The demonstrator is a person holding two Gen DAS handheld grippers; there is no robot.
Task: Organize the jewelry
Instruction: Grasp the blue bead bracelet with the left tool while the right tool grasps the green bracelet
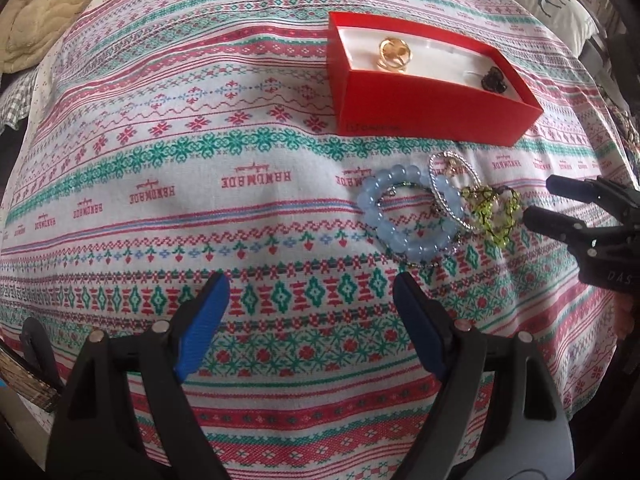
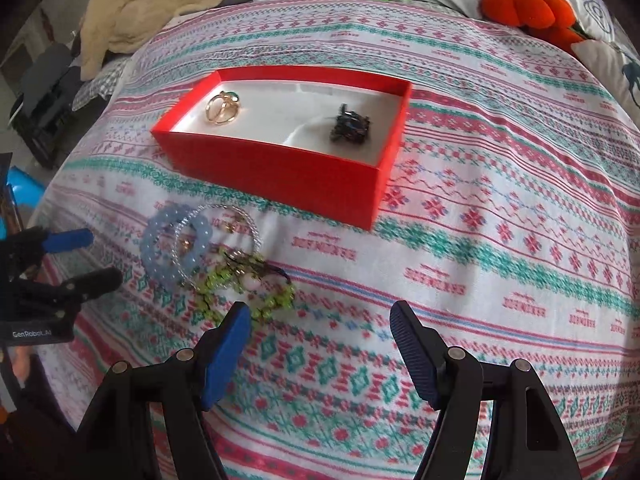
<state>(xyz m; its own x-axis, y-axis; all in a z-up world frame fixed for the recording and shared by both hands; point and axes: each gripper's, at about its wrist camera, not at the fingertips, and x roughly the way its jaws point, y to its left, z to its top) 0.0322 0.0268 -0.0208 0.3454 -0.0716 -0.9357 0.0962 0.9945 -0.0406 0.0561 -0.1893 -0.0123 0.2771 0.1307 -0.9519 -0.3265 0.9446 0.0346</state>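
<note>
Hovering: both grippers' jaws released, empty; bracelet pile [image 2: 208, 256] near red box [image 2: 280, 168] front wall.

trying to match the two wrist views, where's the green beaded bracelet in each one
Left wrist view: the green beaded bracelet lies right of centre, at the right end of the bracelet pile, below the red box.
Right wrist view: the green beaded bracelet lies left of centre, at the pile's near end.
Shared landmark: the red box, beyond the pile in both.
</note>
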